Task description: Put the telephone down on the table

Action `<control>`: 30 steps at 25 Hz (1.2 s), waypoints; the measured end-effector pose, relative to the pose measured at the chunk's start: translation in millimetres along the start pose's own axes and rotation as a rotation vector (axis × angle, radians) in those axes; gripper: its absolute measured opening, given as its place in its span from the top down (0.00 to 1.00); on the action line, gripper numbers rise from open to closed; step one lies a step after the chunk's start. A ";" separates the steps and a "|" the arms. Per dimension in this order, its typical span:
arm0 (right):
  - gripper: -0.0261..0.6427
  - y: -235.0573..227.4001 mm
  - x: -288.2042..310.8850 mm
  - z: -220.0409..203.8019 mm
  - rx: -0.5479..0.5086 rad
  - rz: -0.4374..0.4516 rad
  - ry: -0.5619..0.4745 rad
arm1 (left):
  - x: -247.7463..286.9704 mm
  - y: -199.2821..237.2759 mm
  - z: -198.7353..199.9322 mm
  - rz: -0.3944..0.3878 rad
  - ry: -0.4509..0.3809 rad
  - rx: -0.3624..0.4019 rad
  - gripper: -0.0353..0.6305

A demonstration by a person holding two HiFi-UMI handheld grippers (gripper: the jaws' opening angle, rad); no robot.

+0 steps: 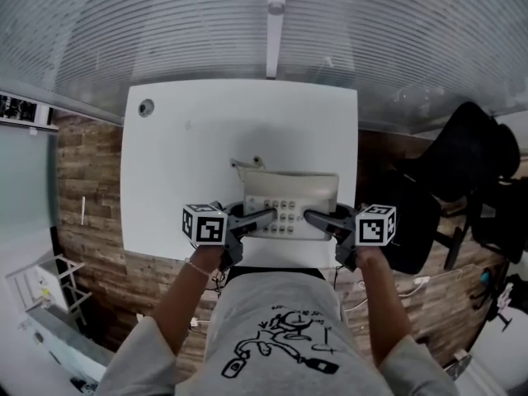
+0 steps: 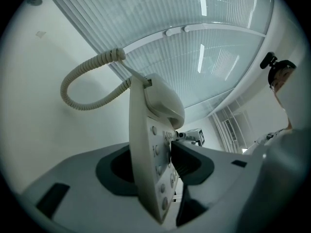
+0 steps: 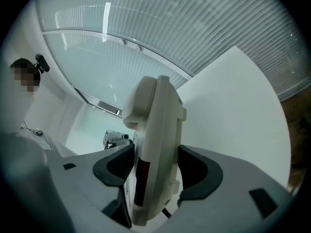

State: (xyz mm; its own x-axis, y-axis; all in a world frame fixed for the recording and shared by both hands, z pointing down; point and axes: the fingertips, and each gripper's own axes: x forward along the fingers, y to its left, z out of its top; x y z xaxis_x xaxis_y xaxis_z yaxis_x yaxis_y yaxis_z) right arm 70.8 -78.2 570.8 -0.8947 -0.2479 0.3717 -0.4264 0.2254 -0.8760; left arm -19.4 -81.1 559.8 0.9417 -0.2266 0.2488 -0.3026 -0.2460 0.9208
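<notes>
A beige desk telephone [image 1: 290,203] with a keypad and a handset on its cradle is held above the near part of the white table [image 1: 181,147]. My left gripper [image 1: 266,214] is shut on its left edge and my right gripper [image 1: 313,216] is shut on its right edge. In the left gripper view the telephone [image 2: 150,149] stands edge-on between the dark pads [image 2: 192,164], its coiled cord [image 2: 85,79] looping to the left. In the right gripper view the telephone [image 3: 155,144] fills the gap between the pads [image 3: 199,174]. Whether its underside touches the table is hidden.
The table has a round cable hole [image 1: 146,107] at its far left corner. A black office chair [image 1: 462,180] stands to the right. A ribbed glass wall [image 1: 272,23] runs behind the table. Wooden flooring [image 1: 87,188] shows at the left.
</notes>
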 end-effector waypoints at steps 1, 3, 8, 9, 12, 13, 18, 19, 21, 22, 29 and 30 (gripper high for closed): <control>0.52 -3.5 1.3 -2.4 0.007 0.000 0.004 | 1.0 3.6 -2.2 0.003 0.001 -0.004 0.64; 0.52 -10.3 3.1 -5.4 0.018 -0.003 0.012 | 3.9 10.6 -6.0 0.006 0.003 -0.013 0.64; 0.52 -21.7 7.2 -15.1 0.034 0.000 0.039 | 7.0 23.0 -17.3 0.018 0.013 -0.038 0.64; 0.52 -23.7 8.2 -17.4 0.036 0.000 0.045 | 7.3 25.2 -19.8 0.021 0.016 -0.041 0.64; 0.52 -29.9 9.3 -25.7 0.044 -0.010 0.058 | 8.2 31.2 -28.1 0.032 0.022 -0.049 0.64; 0.52 -32.3 9.6 -28.8 0.051 -0.009 0.058 | 8.6 33.5 -30.8 0.035 0.025 -0.050 0.64; 0.52 -40.5 13.9 -40.3 0.064 -0.011 0.071 | 9.2 43.6 -43.0 0.045 0.036 -0.066 0.64; 0.52 -42.3 14.6 -43.2 0.068 -0.011 0.074 | 9.3 45.6 -45.8 0.048 0.039 -0.070 0.64; 0.52 -46.1 15.6 -47.8 0.072 -0.012 0.082 | 10.1 50.0 -50.6 0.054 0.045 -0.077 0.63; 0.52 -48.0 16.0 -50.0 0.076 -0.014 0.086 | 10.5 52.1 -52.7 0.059 0.049 -0.078 0.63; 0.52 -61.0 21.4 -66.6 0.109 -0.017 0.096 | 12.0 65.5 -65.4 0.087 0.081 -0.077 0.63; 0.52 -62.7 21.4 -68.4 0.111 -0.019 0.097 | 12.5 67.1 -66.9 0.091 0.085 -0.076 0.62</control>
State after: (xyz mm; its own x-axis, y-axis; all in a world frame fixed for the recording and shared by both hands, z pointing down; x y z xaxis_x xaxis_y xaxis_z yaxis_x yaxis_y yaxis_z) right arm 69.2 -33.2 654.7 -0.8975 -0.1572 0.4119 -0.4309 0.1145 -0.8951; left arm -18.1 -37.4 644.7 0.9208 -0.1636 0.3540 -0.3784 -0.1556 0.9125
